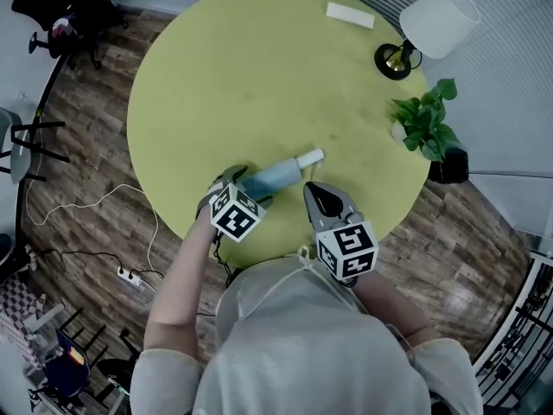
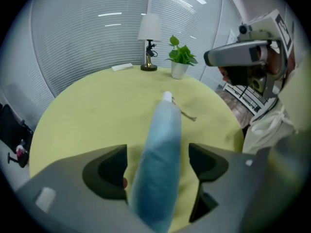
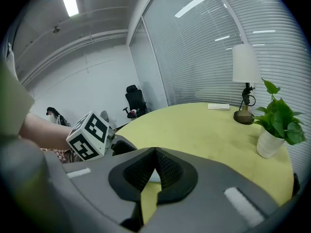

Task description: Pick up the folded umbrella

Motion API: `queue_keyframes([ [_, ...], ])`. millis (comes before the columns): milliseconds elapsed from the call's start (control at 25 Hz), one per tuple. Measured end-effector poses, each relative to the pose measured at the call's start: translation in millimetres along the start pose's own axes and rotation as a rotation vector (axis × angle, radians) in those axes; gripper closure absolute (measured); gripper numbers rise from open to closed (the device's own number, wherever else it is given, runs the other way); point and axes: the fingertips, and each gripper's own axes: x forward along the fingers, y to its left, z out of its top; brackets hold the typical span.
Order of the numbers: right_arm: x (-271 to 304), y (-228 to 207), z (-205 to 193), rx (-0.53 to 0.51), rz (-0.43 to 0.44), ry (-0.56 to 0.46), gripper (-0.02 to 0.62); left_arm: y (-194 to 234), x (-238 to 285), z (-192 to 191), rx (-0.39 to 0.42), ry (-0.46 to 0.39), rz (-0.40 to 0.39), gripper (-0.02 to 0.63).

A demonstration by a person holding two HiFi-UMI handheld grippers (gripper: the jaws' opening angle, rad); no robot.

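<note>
The folded umbrella, pale blue with a white tip, lies on the round yellow-green table near its front edge. My left gripper sits over the umbrella's handle end, tilted steeply down. In the left gripper view the umbrella runs between the spread jaws of the left gripper, and a gap shows at the right pad. My right gripper hovers just right of the umbrella with its jaws together. The right gripper view shows the right gripper with pads meeting and nothing between them.
A table lamp with a white shade and a small potted plant stand at the table's right edge. A flat white box lies at the far side. Cables and a power strip lie on the wood floor at left.
</note>
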Motion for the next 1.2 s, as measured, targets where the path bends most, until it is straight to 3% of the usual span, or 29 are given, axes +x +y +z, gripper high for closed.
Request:
queue_keyframes([
  [240,0.0,-7.9,-5.9,0.033,-0.006,0.03,0.595,-2.7,30.4,-10.9,0.139,0.161,-0.028,0.229],
  [400,-3.7,-6.8,-11.3,0.074,0.012,0.059,0.595,-6.1,42.4,-18.2,0.173,0.214,-0.023,0.268],
  [560,-2.2,-14.3,-9.9,0.082,0.001,0.051,0.595,-6.0,46.0,-15.5,0.147,0.168,-0.072,0.275],
  [1200,-20.5,1.6,-12.6,0.068,-0.03,0.025,0.595,-14.1,38.1,-19.4,0.117,0.123,-0.014,0.309],
])
